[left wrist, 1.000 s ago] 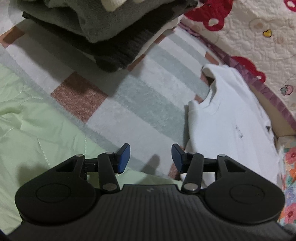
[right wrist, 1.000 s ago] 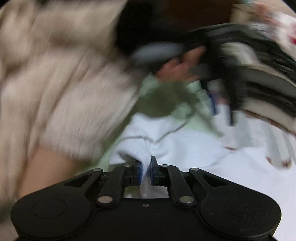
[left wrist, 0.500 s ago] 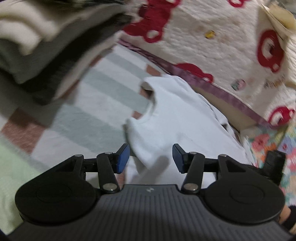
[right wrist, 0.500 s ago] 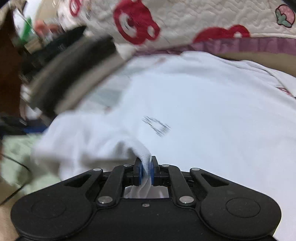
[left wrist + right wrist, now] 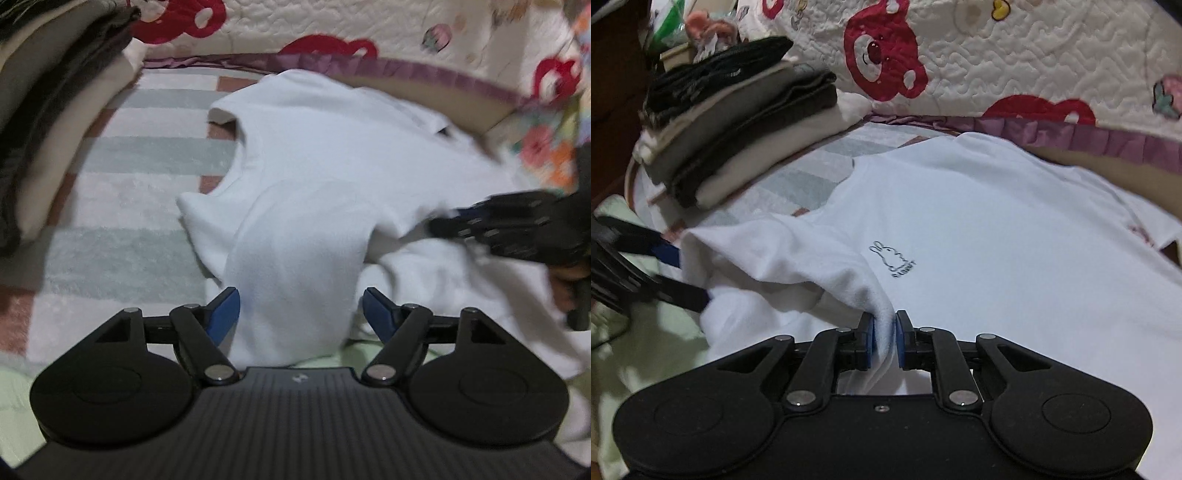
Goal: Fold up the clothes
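A white T-shirt (image 5: 325, 177) with a small rabbit print (image 5: 894, 258) lies spread on the striped blanket. Its near sleeve is folded over the body. My right gripper (image 5: 885, 332) is shut on a pinch of that white cloth at the fold's edge; the same gripper appears blurred in the left wrist view as a dark shape (image 5: 517, 229) at the right. My left gripper (image 5: 301, 310) is open, its blue pads on either side of the folded sleeve without closing on it. It also appears at the left edge of the right wrist view (image 5: 665, 273).
A stack of folded dark and cream clothes (image 5: 731, 122) stands at the back left on the striped blanket (image 5: 140, 184). A cream quilt with red bears (image 5: 997, 55) rises behind. Green bedding (image 5: 657, 339) lies at the near left.
My left gripper has swung right from the folded stack onto the shirt's sleeve. The right gripper has carried the pinched cloth across over the shirt's body.
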`<state>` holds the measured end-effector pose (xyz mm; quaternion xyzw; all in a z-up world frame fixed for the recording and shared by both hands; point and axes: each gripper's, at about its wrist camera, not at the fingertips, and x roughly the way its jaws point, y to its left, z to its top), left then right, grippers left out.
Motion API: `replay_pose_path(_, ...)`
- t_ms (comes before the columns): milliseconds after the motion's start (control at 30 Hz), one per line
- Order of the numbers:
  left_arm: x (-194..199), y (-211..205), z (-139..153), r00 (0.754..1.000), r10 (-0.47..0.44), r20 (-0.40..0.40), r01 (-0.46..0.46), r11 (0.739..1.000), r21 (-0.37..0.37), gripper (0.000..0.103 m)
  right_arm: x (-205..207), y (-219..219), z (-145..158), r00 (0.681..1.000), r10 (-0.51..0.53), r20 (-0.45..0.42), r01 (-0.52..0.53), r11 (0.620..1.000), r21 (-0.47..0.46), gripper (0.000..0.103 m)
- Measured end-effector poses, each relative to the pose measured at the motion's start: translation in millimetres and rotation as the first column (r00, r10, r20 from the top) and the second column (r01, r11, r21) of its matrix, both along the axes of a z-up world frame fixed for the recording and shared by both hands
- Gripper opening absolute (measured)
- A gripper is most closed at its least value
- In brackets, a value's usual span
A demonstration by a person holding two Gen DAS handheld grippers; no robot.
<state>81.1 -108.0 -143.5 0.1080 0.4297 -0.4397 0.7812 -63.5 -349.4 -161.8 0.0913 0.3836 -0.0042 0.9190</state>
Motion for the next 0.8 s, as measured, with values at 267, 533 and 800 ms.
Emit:
replay_pose_path(267, -9, 33, 62, 0.898, 0.234, 0.372, -0.194, 0.971, -0.142, 0.009, -22, -11, 5, 0.995, 0.038, 0.088, -0.066, 0.934, 0.350, 0.050)
replay_pose_path(533, -65, 132, 137, 0.721, 0.520, 0.458, -0.350, 0.844, -0.408, 0.009, -36, -11, 15, 0.984, 0.091, 0.155, -0.164, 0.811, 0.562, 0.073)
replay_pose_path(800, -151, 205, 185, 0.680, 0.524, 0.513, -0.336, 0.844, -0.418, 0.009, -8, 60, 41, 0.915, 0.401, 0.050, -0.395, 0.862, 0.319, 0.072)
